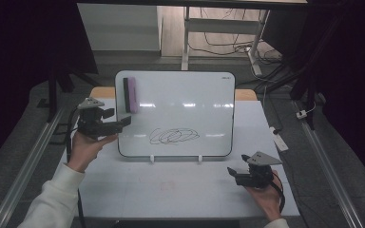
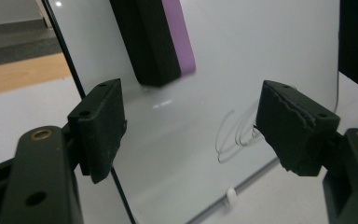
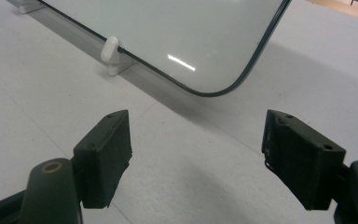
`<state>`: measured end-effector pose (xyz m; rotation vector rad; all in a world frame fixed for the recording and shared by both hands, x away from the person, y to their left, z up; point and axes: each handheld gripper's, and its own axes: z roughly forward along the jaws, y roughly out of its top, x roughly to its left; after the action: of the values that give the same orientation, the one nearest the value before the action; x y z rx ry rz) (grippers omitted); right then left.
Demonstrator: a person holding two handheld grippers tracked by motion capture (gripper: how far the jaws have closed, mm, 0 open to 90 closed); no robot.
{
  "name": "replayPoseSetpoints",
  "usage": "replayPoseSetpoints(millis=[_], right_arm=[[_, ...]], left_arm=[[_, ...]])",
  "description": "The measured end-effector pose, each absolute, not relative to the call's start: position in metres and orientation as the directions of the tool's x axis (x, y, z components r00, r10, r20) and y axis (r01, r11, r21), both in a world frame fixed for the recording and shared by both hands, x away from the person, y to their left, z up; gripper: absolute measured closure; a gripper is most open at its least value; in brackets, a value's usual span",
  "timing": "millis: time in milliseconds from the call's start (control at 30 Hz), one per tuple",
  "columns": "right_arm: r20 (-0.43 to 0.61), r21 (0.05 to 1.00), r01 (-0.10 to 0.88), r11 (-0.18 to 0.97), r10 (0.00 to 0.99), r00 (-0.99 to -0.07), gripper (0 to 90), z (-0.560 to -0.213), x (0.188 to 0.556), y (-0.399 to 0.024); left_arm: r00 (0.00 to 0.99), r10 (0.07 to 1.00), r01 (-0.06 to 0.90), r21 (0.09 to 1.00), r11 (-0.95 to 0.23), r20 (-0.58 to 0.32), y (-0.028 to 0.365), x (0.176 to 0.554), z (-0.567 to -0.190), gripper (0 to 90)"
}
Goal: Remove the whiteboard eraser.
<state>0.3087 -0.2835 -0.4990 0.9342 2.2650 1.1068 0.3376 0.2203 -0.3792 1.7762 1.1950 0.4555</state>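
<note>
High view: glossy whiteboard [image 1: 180,102] with rounded corners, propped on small white clips, black scribble [image 1: 173,136] low centre, purple-backed eraser [image 1: 130,95] stuck upper left. Left gripper [image 1: 123,122] at board's left edge, below eraser.

Left gripper view: matte black jaws apart, straddling board edge, nothing pinched, eraser [image 2: 156,39] just ahead.

Right gripper view: right gripper [image 3: 196,156] jaws wide, empty, over pale table [image 3: 37,102] near board corner.

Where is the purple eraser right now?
In the high view, the purple eraser sticks to the whiteboard's upper left corner, above the black scribble and just beyond the left gripper.
</note>
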Motion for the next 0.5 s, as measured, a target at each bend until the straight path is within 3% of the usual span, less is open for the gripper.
replayPoseSetpoints(millis=[500], right_arm=[[-0.112,0.811,0.363,0.459,0.731,-0.673,24.5,-0.500,0.308,-0.282]], left_arm=[[0.395,0.910,0.505,0.857,-0.097,-0.129,0.201,0.377,-0.353,29.1]])
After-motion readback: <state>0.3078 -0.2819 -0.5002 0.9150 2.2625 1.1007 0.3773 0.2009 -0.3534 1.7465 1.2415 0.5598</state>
